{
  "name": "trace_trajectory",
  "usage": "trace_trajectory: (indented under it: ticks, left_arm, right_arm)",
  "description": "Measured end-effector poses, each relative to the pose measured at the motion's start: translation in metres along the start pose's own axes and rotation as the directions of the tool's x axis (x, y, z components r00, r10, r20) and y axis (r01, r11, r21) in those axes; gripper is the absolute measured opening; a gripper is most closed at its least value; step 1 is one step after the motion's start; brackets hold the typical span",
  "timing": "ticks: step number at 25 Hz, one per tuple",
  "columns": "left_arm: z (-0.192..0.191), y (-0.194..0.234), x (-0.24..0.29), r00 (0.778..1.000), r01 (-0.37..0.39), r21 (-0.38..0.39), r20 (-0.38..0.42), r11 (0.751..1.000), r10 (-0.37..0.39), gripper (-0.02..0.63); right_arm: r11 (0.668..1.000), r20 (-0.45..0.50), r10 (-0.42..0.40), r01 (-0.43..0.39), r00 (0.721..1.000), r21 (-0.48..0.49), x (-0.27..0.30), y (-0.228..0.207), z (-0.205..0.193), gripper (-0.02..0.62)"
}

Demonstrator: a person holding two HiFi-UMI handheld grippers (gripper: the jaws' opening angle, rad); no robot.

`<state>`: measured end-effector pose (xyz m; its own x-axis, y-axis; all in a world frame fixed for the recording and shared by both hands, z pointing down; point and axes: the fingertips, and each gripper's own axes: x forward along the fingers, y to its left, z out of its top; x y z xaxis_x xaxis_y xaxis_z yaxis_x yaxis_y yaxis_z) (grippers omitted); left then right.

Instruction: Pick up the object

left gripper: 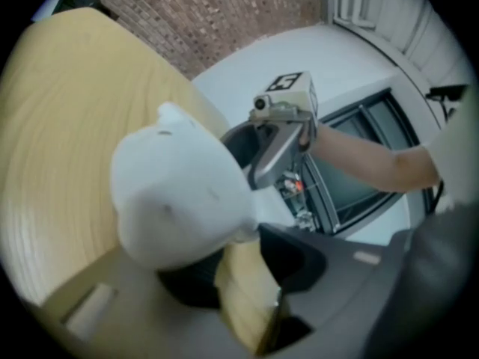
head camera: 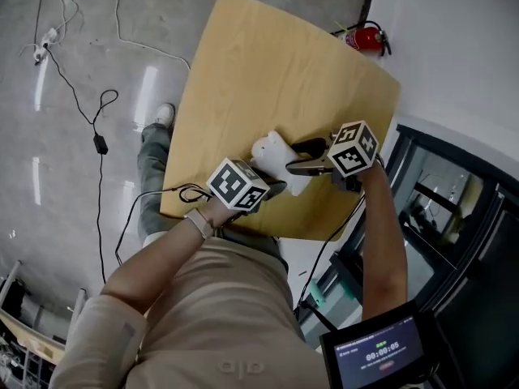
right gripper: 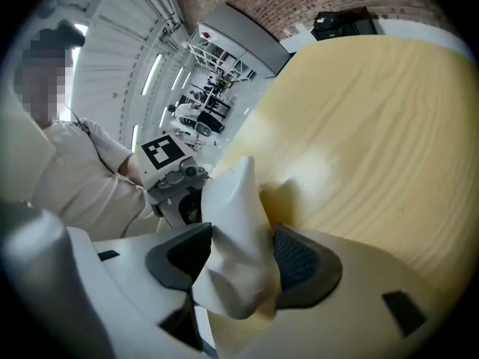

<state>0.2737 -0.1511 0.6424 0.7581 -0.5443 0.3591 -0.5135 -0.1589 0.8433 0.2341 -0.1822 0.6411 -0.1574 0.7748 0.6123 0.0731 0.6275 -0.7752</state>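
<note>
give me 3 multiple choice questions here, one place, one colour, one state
1. Where is the white object? A on the floor B on the wooden table C on a chair
2. What colour is the fire extinguisher? A red B blue C green
3. How do the right gripper's jaws stand? A shut, empty B apart, white object between them C out of view
Answers: B, it rests on the table; A, its body is red; B, both pads flank the object.
</note>
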Motion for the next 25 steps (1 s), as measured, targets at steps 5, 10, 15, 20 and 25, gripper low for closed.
trace_trajectory:
  ticks: [5,10,15,20,25]
  left_arm:
    - [-0.020,-0.001,-0.022,0.991,0.085,0.009,-0.106,0.996,-0.083,0.143]
    - [-0.029,-0.004,-0.032,0.979,0.138,0.090,-0.164,0.986,-0.121,0.132]
    - [-0.045,-0.006,-0.056,0.958,0.168,0.361,-0.280,0.917,-0.066,0.130]
    - [-0.030,-0.006,-0.107,0.957,0.181,0.466,-0.287,0.866,-0.046,0.130]
    - [0.028,-0.008,-0.173,0.947,0.137,0.697,-0.301,0.704,0.114,0.130]
  right_arm:
    - [0.997,-0.121,0.069,-0.071,0.990,-0.011,0.036,0.021,0.004,0.262]
    - [0.990,-0.212,0.037,-0.065,0.977,-0.123,0.065,0.035,0.002,0.325]
    - [0.972,-0.098,-0.026,0.003,0.995,-0.234,0.080,0.059,0.014,0.324]
    - [0.930,0.134,-0.122,0.160,0.983,-0.332,0.074,0.086,0.069,0.322]
    - [0.795,0.361,-0.298,0.439,0.883,-0.418,0.037,0.121,0.149,0.322]
